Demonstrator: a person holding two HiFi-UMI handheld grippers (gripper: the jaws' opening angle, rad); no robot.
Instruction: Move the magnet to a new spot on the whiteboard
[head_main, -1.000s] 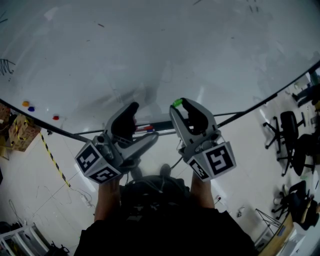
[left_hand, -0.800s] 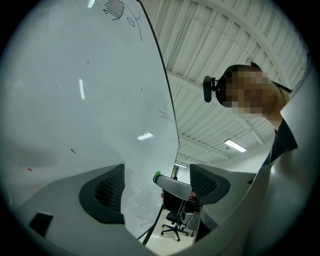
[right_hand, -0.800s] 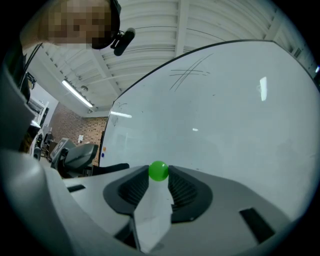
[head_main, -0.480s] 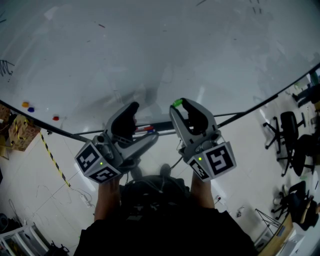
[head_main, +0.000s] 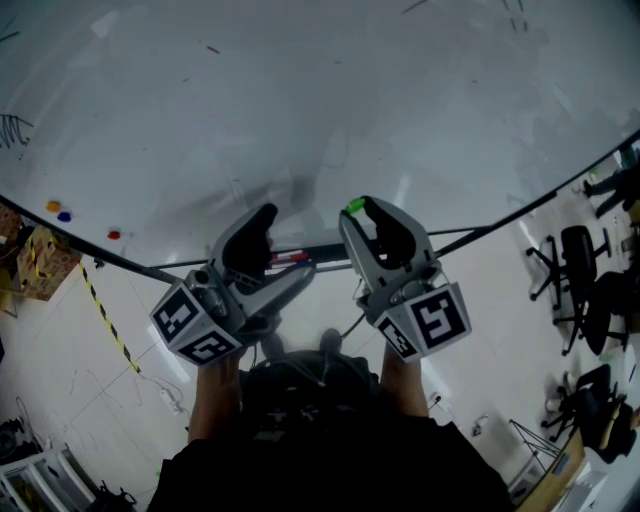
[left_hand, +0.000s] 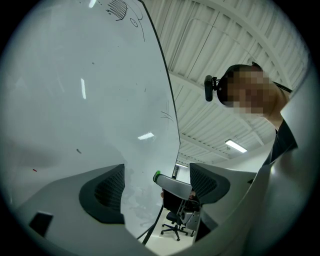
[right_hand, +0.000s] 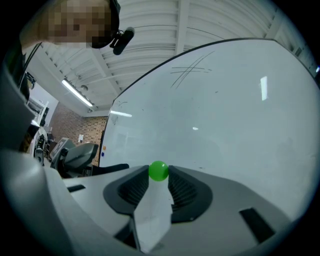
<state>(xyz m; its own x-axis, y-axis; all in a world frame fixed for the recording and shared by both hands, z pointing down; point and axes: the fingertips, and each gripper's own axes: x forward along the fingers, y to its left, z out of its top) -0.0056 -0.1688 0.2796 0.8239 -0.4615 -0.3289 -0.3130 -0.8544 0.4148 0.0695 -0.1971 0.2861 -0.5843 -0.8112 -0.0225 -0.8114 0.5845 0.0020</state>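
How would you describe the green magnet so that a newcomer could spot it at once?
Find the big whiteboard, then the right gripper held near its lower edge. The green magnet is the small ball pinched between that gripper's fingers; the orange magnet, blue magnet and red magnet sit far left on the board.

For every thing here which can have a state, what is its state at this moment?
right gripper, shut on the green magnet
green magnet, gripped between the right jaw tips, in front of the whiteboard; contact with it unclear
left gripper, open and empty
orange magnet, stuck on the whiteboard
blue magnet, stuck on the whiteboard
red magnet, stuck on the whiteboard
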